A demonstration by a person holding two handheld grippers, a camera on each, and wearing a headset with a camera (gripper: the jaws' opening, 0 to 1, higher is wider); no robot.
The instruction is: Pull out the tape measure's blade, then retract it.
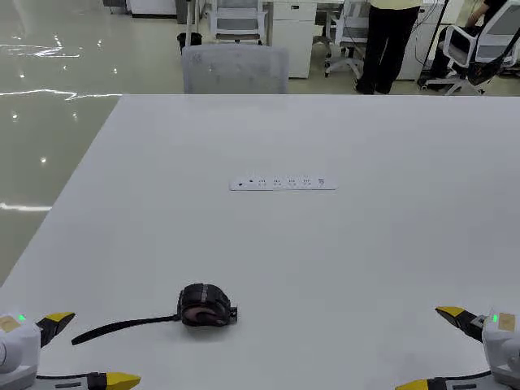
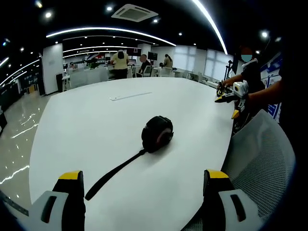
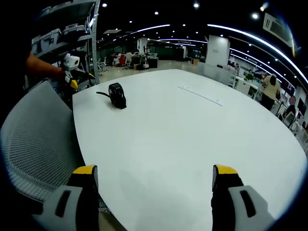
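Observation:
A black tape measure (image 1: 206, 305) lies on the white table (image 1: 309, 244) near its front edge, with a black wrist strap (image 1: 122, 327) trailing to the left. Its blade is not pulled out. My left gripper (image 1: 77, 349) is open at the bottom left corner, a short way left of the strap's end. In the left gripper view the tape measure (image 2: 157, 133) sits ahead between the wide-apart fingertips (image 2: 72, 177). My right gripper (image 1: 443, 349) stands open at the bottom right, far from the tape measure (image 3: 117, 95). Nothing is held by either one.
A white power strip (image 1: 283, 184) is set into the table's middle. A grey chair (image 1: 235, 69) stands at the far edge. A mesh chair back (image 3: 33, 144) is close to me. People and office chairs (image 1: 390, 41) are beyond the table.

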